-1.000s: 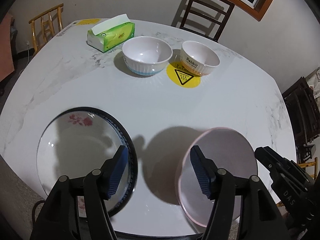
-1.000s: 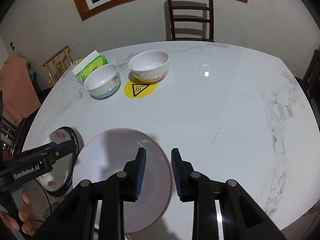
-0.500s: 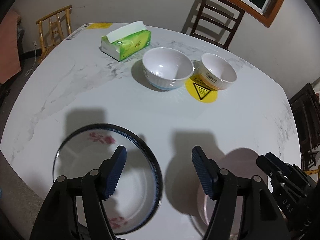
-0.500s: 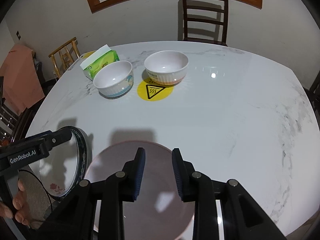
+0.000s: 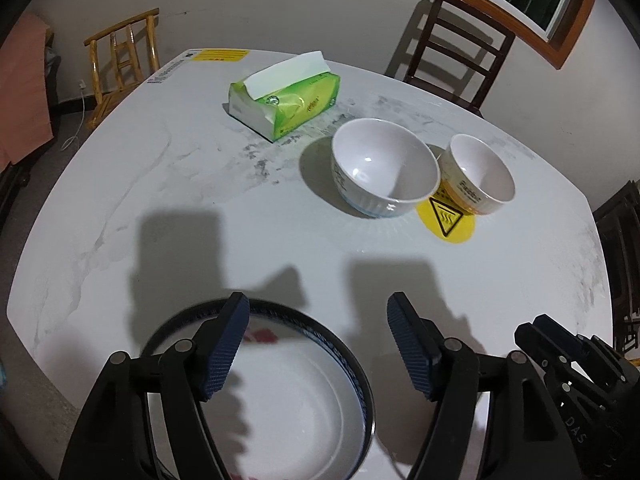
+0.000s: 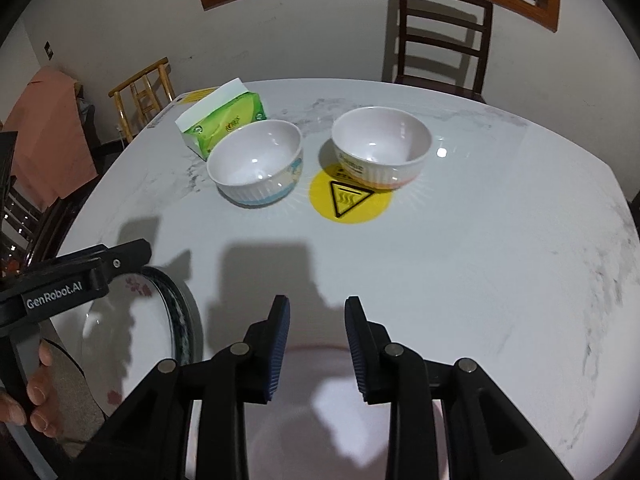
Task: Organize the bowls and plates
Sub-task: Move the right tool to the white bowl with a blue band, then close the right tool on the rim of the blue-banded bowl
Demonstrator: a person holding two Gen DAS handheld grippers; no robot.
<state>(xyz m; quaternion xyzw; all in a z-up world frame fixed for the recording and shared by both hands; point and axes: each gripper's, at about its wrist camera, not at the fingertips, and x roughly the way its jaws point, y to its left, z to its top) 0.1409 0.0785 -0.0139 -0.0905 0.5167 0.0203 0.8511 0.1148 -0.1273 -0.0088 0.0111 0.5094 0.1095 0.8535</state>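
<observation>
Blue ribbed pads tip both black two-finger tools at the near edge of the white marble-patterned table (image 5: 200, 208). The left gripper (image 5: 318, 344) hangs above the white round plate with a dark blue rim and red flowers (image 5: 304, 408), its jaws opening with nothing between them. The right gripper (image 6: 314, 350) stands with its jaws narrowly parted, gripping nothing, over the pale pink round plate (image 6: 336, 424), which lies at the table's near edge just beside the flowered plate. A hand (image 6: 38, 396) holds the left tool's handle in the right wrist view. Farther back, the white ribbed bowl with a blue base (image 5: 384, 166) sits close beside the white ribbed bowl with an orange base (image 5: 478, 180), which rests partly on a round yellow warning sticker (image 5: 448, 222). Beyond them lies a green tissue pack (image 5: 286, 96), with a dark wooden chair (image 5: 460, 64) behind the table.
</observation>
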